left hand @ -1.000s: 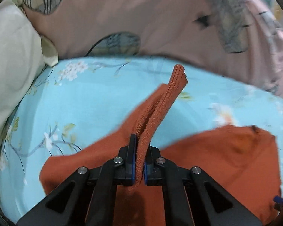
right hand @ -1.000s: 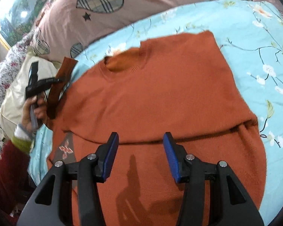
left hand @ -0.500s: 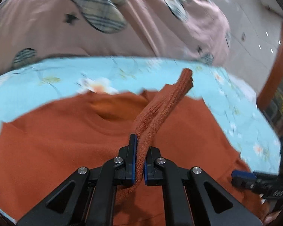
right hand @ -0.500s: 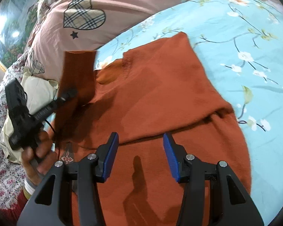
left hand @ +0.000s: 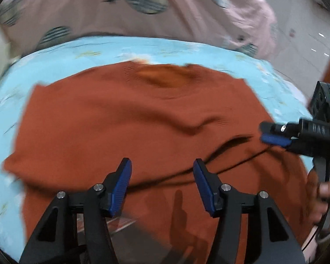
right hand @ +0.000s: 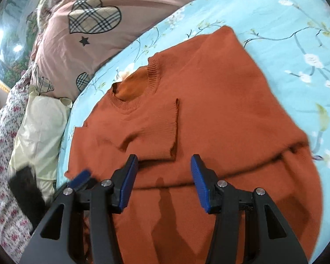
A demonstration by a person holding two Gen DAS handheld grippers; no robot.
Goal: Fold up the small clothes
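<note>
A rust-orange knit sweater [left hand: 132, 121] [right hand: 220, 88] lies front up on the light blue floral sheet [left hand: 55, 72] [right hand: 286, 22], collar toward the far side. One sleeve [right hand: 147, 136] lies folded flat across its chest, cuff edge near the middle. My left gripper [left hand: 162, 176] hovers over the lower chest, jaws opening, nothing between them; it shows blurred at the lower left of the right wrist view [right hand: 79, 180]. My right gripper [right hand: 164, 171] stands open above the fold line with nothing in it, and also shows at the sweater's right edge [left hand: 275, 136].
A pink quilt with plaid hearts [right hand: 94, 22] [left hand: 99, 11] is bunched along the far side of the bed. A cream pillow [right hand: 39, 127] and flowered fabric [right hand: 2, 154] lie to the left. A person's hand [left hand: 327, 198] holds the right gripper. Tiled floor [left hand: 308, 22] shows beyond the bed.
My left gripper swept the held sleeve across the sweater's front, then opened and let it go. The sleeve now lies flat on the chest. The right gripper has rolled slightly.
</note>
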